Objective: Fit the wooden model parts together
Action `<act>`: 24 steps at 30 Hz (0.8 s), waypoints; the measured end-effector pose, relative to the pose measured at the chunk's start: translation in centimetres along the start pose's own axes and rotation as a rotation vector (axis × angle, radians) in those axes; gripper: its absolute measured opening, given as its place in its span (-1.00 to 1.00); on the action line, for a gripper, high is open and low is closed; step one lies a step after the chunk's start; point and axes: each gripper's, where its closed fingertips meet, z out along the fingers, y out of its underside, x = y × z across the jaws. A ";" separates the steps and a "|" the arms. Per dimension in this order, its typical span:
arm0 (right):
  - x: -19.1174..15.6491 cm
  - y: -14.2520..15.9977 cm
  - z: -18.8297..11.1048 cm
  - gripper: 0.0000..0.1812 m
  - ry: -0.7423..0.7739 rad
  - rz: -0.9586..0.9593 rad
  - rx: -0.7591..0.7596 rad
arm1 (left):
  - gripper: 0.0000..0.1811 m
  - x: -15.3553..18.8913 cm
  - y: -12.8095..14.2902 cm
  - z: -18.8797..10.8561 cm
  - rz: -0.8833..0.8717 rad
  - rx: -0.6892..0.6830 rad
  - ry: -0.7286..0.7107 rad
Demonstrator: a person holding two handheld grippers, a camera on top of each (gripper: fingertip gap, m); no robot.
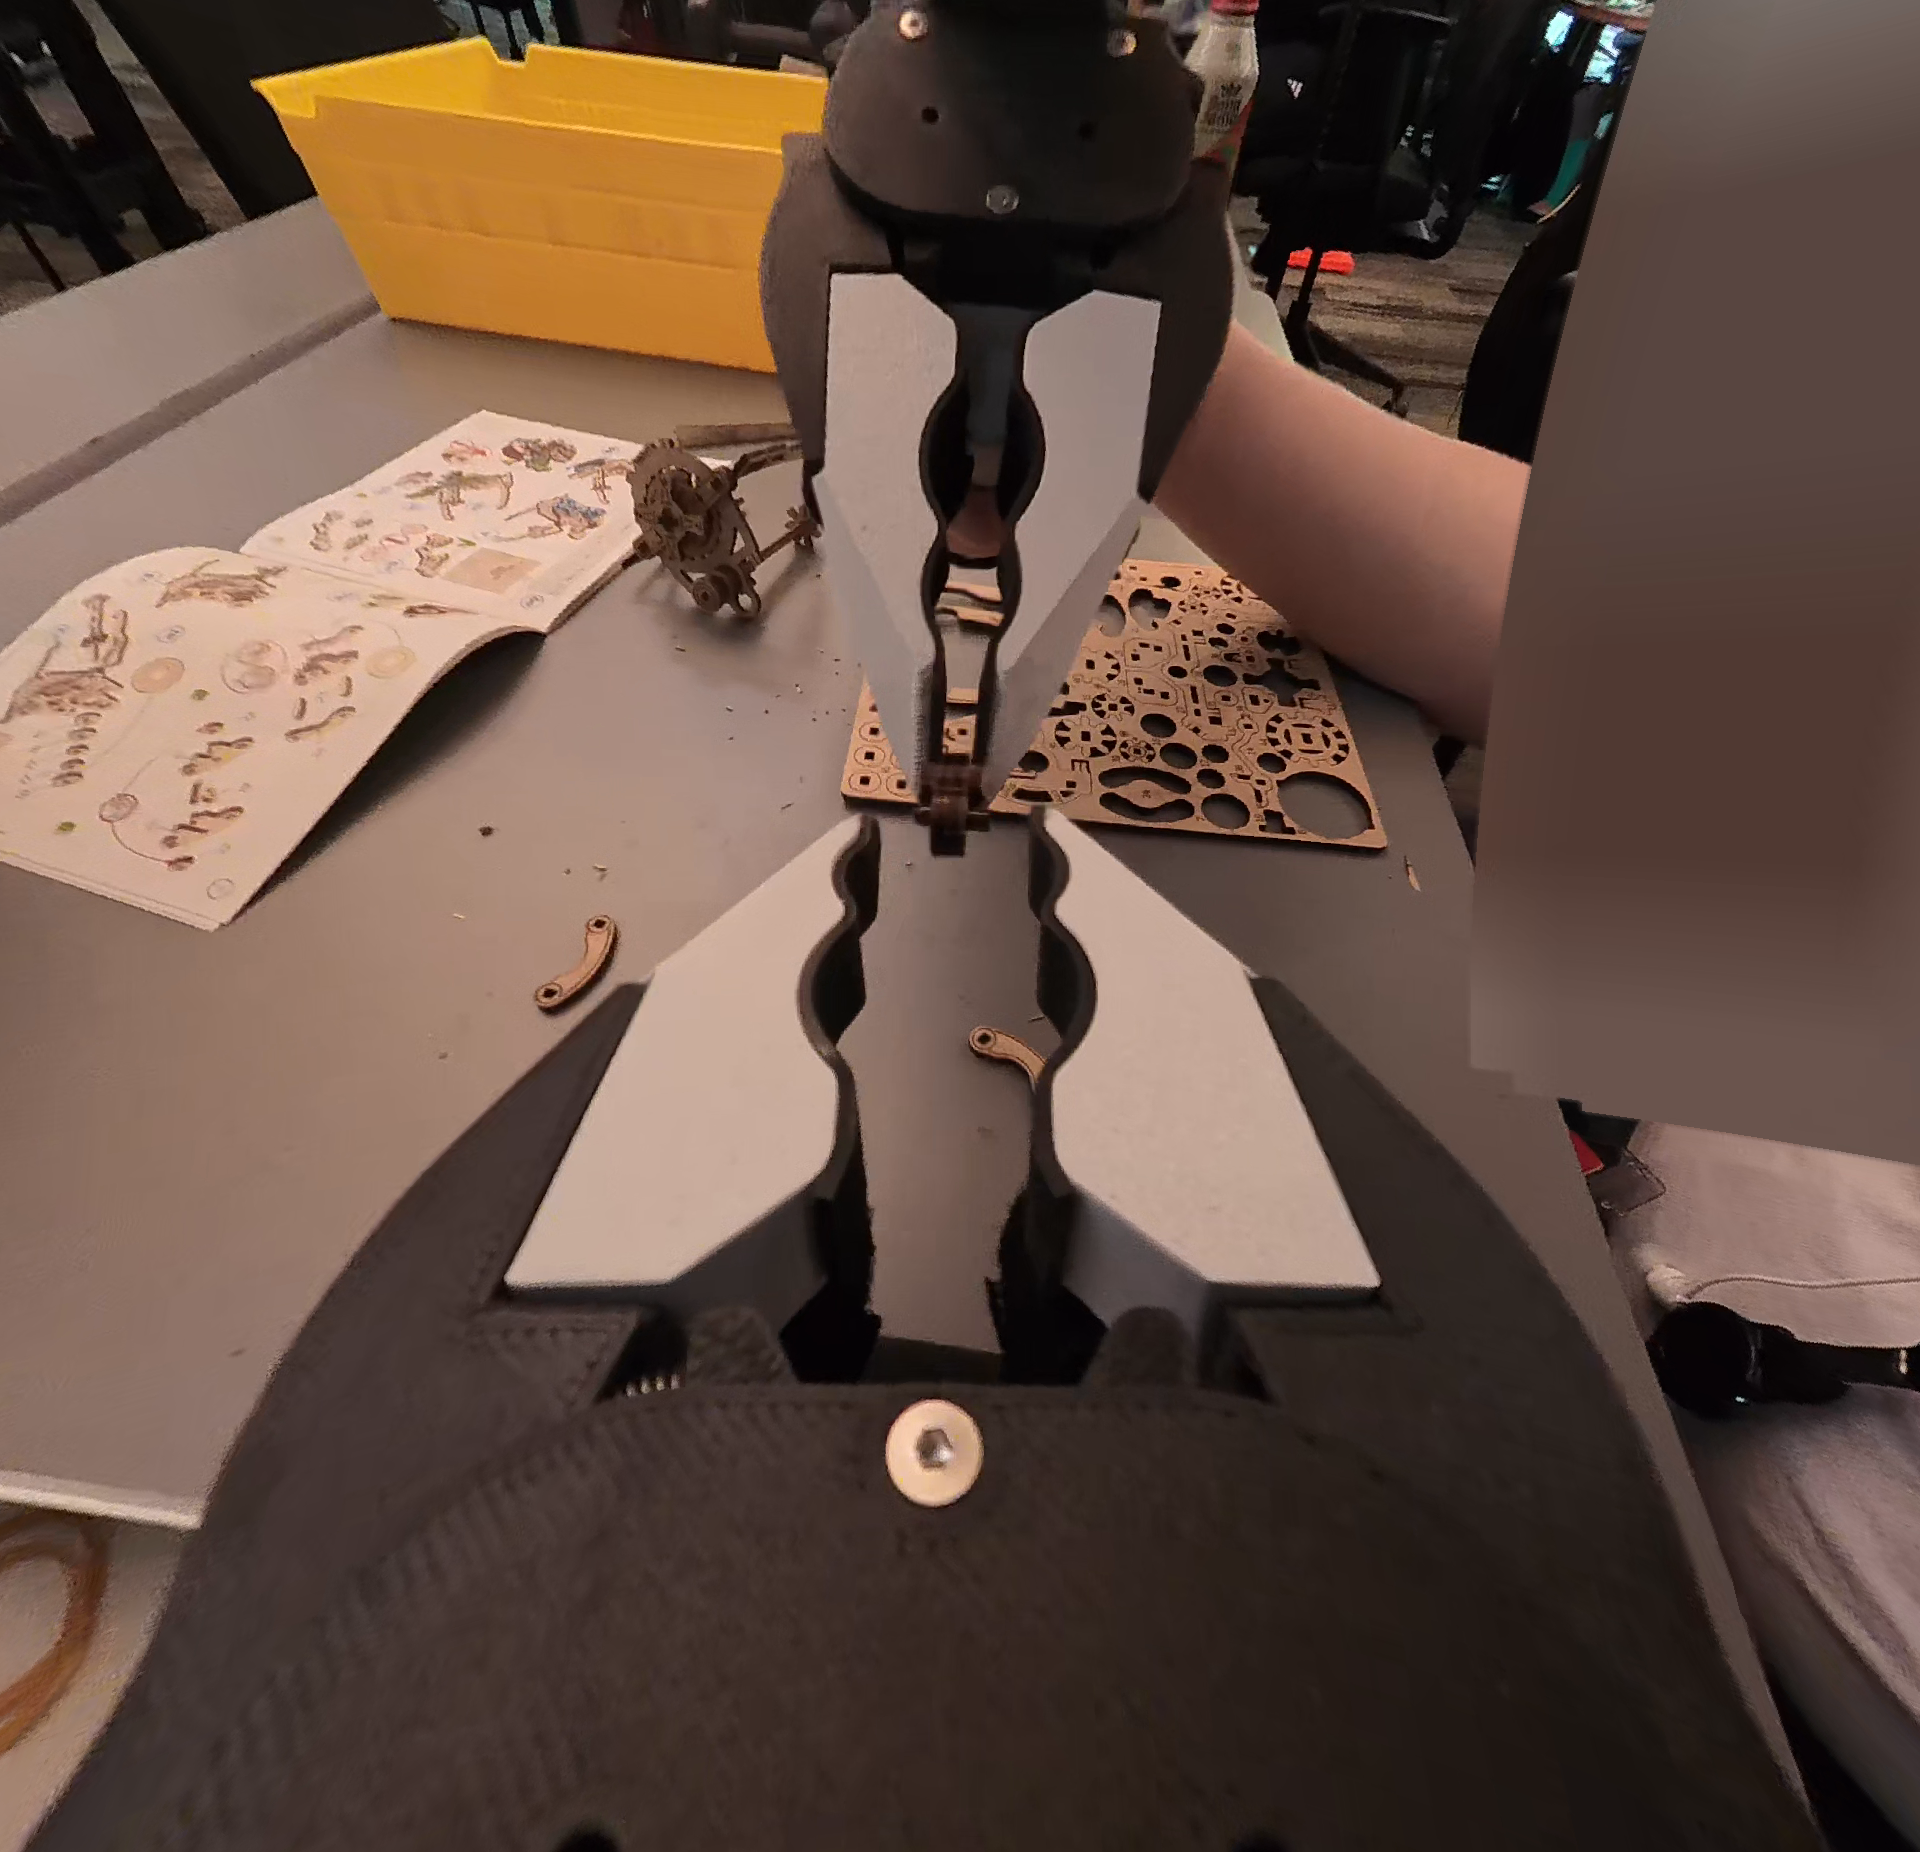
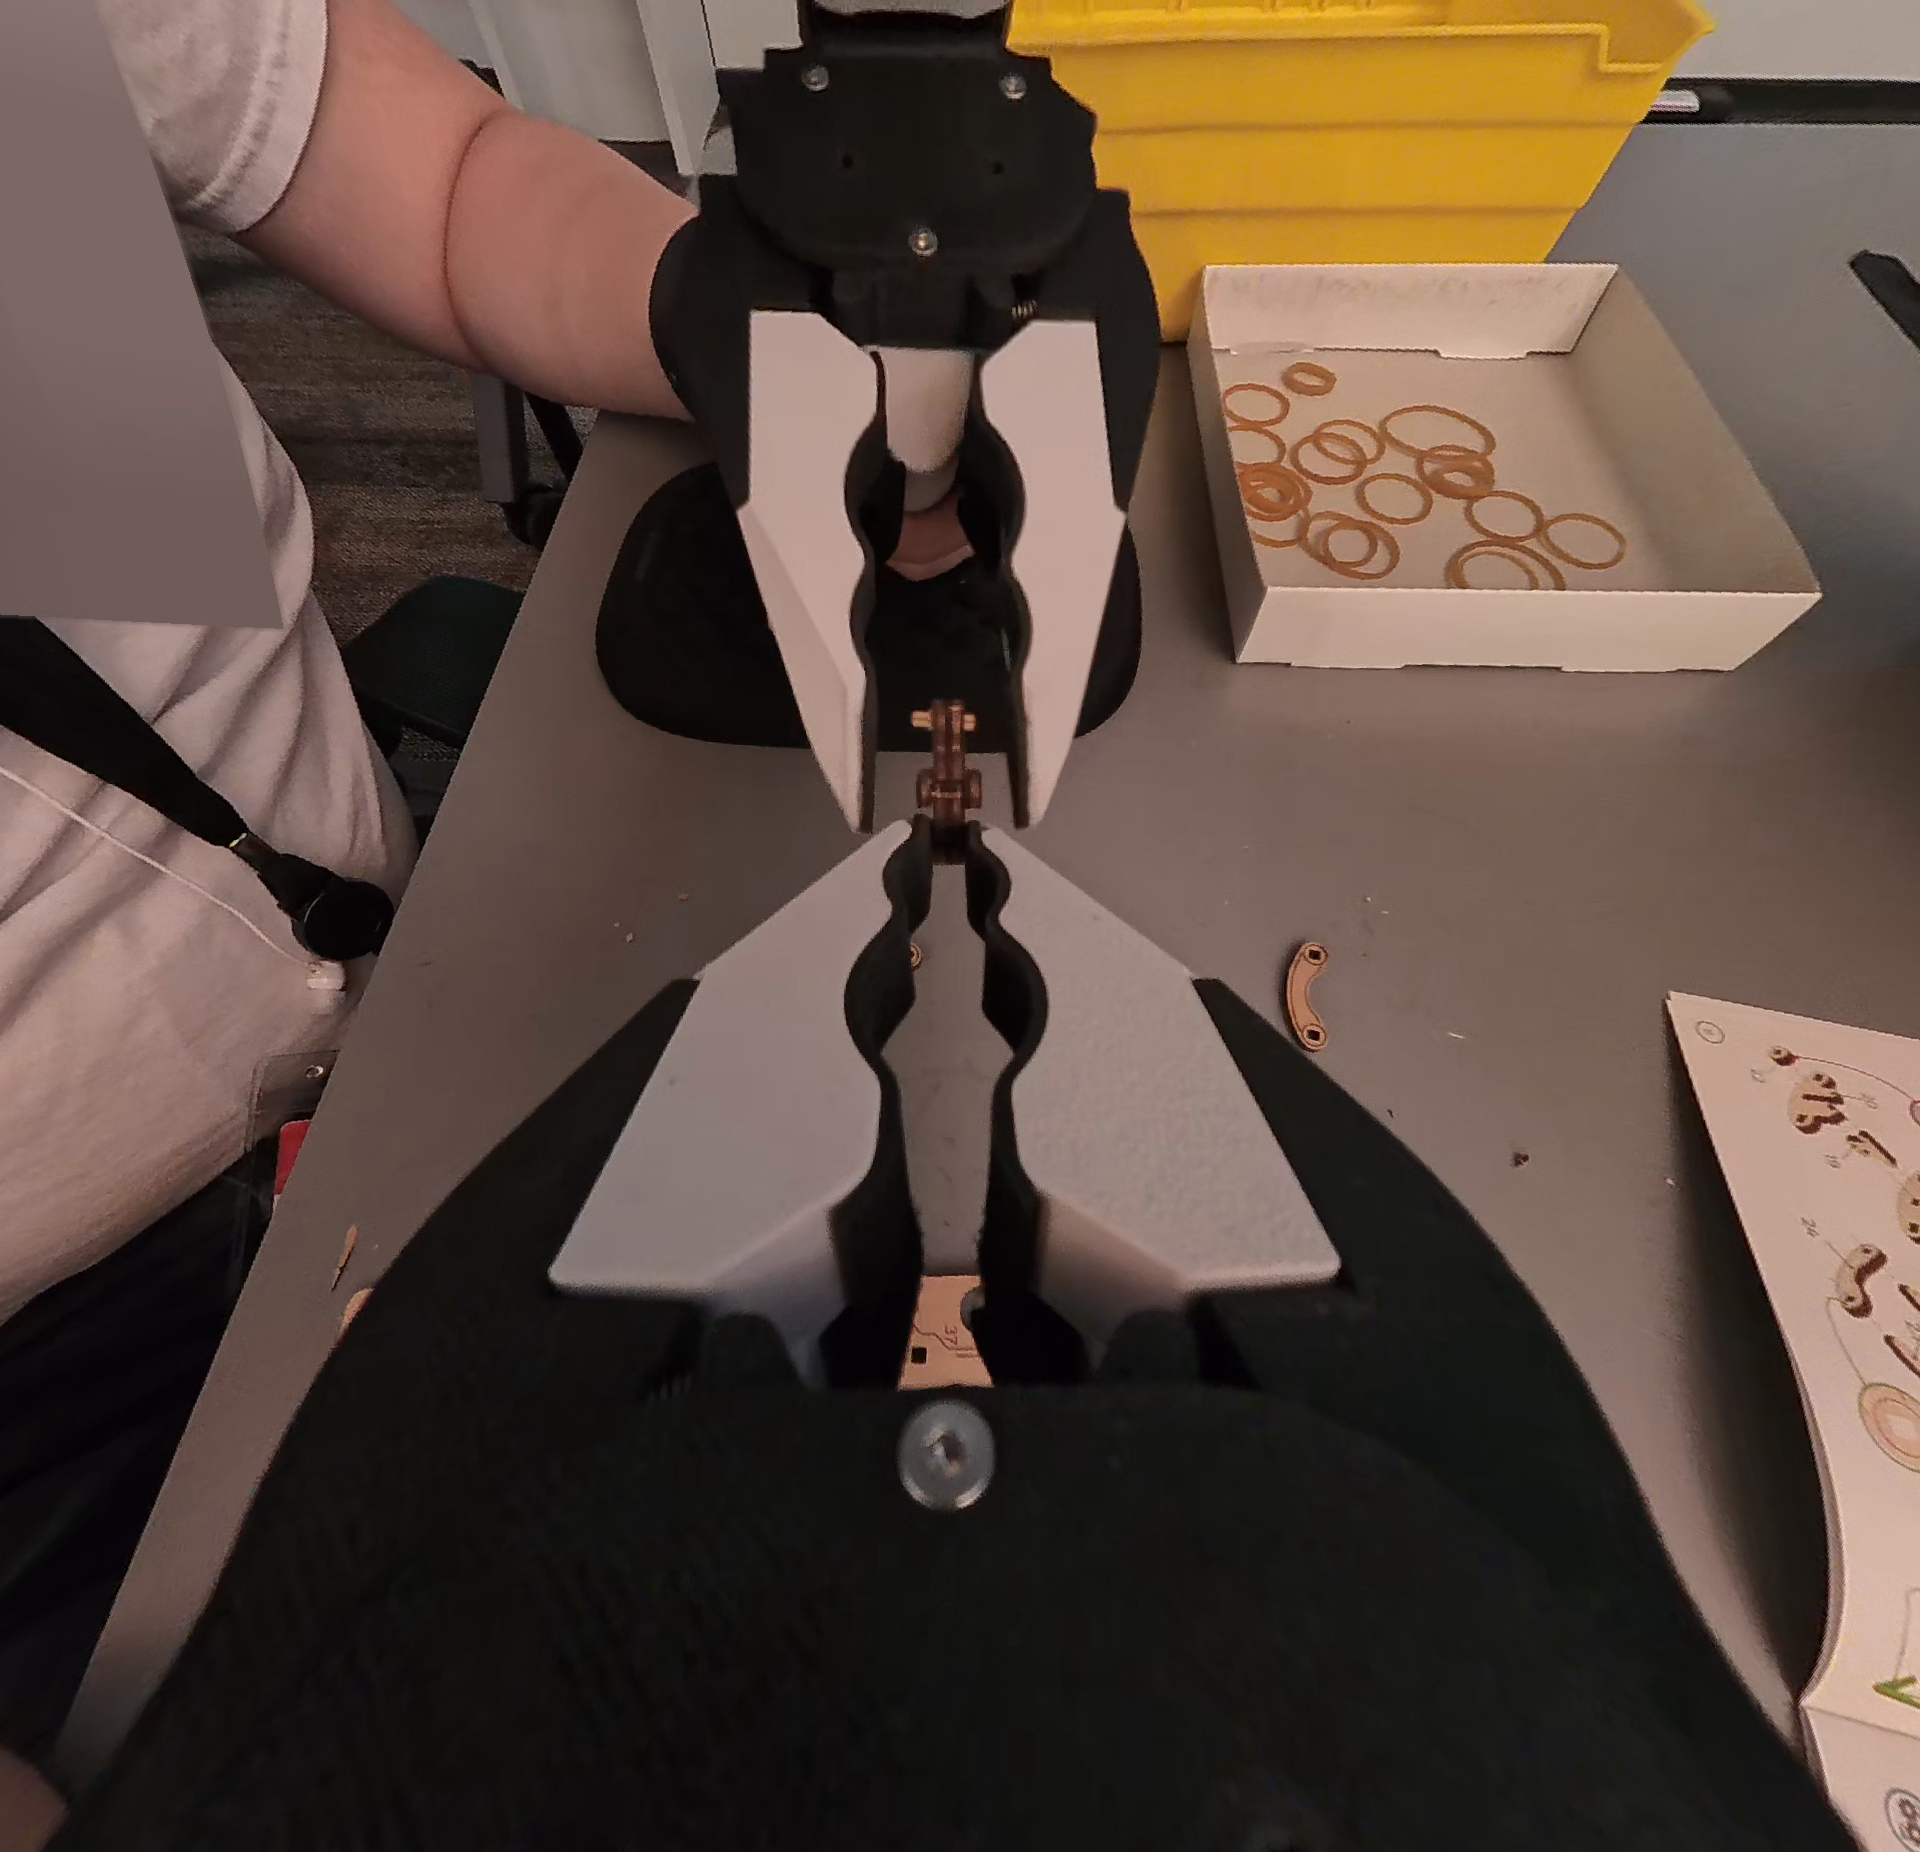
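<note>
A small dark wooden part (image 1: pixel 948 815) is pinched in my right gripper (image 1: pixel 951 779), which reaches in from the top of the left wrist view. In the right wrist view the right gripper (image 2: pixel 945 834) is shut on the lower end of this part (image 2: pixel 943 763). My left gripper (image 1: pixel 951 836) is open, tip to tip with the right one. Its fingers (image 2: pixel 831 555) stand on either side of the part with gaps on both sides. A partly built wooden gear model (image 1: pixel 691 529) lies on the grey table (image 1: pixel 623 815).
A punched-out wooden sheet (image 1: pixel 1195 722), two curved wooden links (image 1: pixel 577 961) (image 1: pixel 1003 1049) and an open instruction booklet (image 1: pixel 260 659) lie on the table. A yellow bin (image 2: pixel 1351 88) and a white box of rubber bands (image 2: pixel 1507 514) stand at the back. A person's arm (image 1: pixel 1351 514) reaches in. Left tips and right tips are each some 20 centimetres from the partly built wooden gear model (image 1: pixel 691 529).
</note>
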 end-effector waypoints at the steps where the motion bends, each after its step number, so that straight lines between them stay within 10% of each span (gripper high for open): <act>1: 0.0 -0.1 0.0 -0.96 -0.001 0.000 0.004 | -0.71 0.0 0.1 0.0 -0.006 -0.004 0.001; 24: 0.1 -2.0 -0.9 -0.96 0.006 0.014 0.110 | -0.97 -0.1 -1.6 -0.6 -0.036 0.126 -0.002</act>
